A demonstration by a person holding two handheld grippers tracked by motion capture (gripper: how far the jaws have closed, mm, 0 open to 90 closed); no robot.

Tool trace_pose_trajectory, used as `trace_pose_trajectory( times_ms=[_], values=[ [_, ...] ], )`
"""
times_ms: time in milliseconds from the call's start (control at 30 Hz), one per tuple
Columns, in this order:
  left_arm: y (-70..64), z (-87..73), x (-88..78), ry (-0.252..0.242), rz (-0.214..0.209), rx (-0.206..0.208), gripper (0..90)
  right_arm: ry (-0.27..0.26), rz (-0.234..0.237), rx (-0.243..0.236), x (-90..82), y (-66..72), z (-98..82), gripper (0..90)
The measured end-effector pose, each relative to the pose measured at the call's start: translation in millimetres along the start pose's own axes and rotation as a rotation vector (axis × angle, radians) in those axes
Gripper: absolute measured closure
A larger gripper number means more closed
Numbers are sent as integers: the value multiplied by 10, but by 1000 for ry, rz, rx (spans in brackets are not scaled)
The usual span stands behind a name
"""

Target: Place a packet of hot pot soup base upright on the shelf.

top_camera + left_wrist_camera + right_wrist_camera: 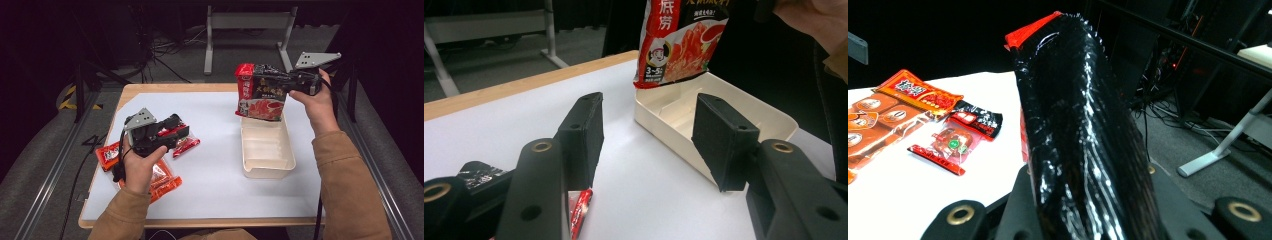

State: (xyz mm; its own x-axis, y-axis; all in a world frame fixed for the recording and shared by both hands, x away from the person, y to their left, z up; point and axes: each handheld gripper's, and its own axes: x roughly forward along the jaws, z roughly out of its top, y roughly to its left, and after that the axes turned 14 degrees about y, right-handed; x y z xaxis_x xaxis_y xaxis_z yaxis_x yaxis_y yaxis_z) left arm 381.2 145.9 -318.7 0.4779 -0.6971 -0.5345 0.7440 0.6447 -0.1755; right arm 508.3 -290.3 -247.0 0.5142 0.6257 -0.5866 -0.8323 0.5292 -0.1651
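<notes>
The right gripper (292,82), held above the far right part of the table (210,197), is clamped on a large red-and-black sauce packet (260,92); the packet hangs upright in the air over the far end of the cream plastic tray (267,160), its lower edge just above the tray's rim. In the right gripper view the packet's glossy black side (1083,145) rises from between the jaws. The left gripper (172,127), over the left side of the table, has its jaws apart with nothing between them. Beneath and beside it lie orange packets (162,180) and a small red sachet (186,145) on the white table cover.
</notes>
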Motion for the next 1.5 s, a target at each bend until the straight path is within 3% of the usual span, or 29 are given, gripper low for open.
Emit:
trace_pose_trajectory(
  times_ms=[533, 967, 1367, 1500],
  values=[
    [10, -6, 6, 9, 2, -4, 467, 30, 24, 14, 134, -97, -209, 791],
    [12, -8, 16, 11, 2, -3, 465, 38, 24, 37, 192, -119, -348, 789],
    [32, -20, 27, 15, 6, -5, 461, 84, 36, 54, 343, -93, -522, 779],
    [33, -24, 33, 19, 3, -11, 459, 72, 35, 67, 346, -98, -593, 777]
  ],
)
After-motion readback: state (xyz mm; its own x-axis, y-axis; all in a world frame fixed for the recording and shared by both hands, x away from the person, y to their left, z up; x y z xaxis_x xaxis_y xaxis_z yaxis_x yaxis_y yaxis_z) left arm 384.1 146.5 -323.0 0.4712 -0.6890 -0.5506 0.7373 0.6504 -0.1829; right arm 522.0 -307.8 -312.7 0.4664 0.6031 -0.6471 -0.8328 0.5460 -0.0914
